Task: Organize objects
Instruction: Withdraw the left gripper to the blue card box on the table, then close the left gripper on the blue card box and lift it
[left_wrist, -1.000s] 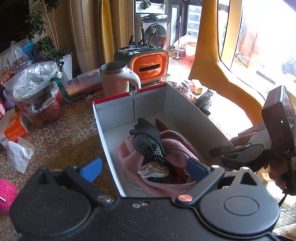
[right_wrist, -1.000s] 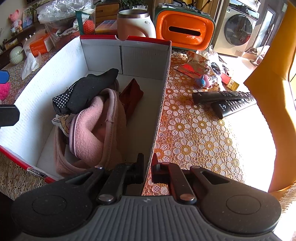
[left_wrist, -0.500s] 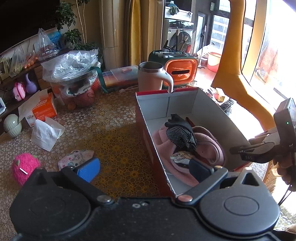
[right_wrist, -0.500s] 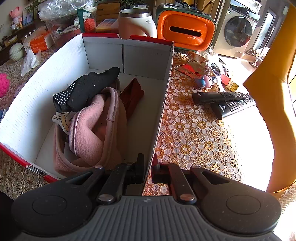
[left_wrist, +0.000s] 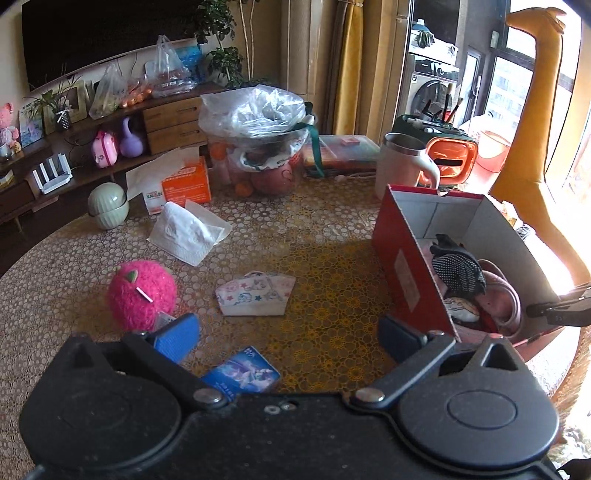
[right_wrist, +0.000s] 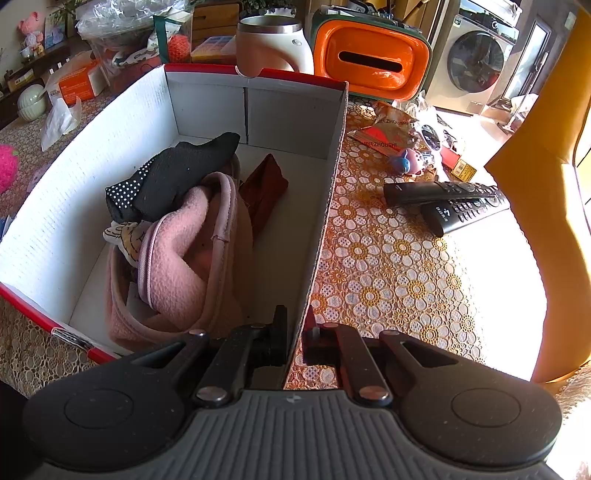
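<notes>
The right gripper (right_wrist: 294, 334) was clamped on the near wall of the red cardboard box (right_wrist: 325, 206) (clothing inside), while the left gripper (left_wrist: 286, 338), jaws apart, hovered above the patterned face mask (left_wrist: 255, 294) on the table (left_wrist: 314, 229).

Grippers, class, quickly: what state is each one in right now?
Left gripper: open, nothing between its fingers.
Right gripper: shut on the box wall.

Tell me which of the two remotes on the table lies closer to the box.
The upper remote, lying almost level in the right wrist view. Its blunt end reaches nearer the box than the second remote, which slants beneath it, keypad showing.
</notes>
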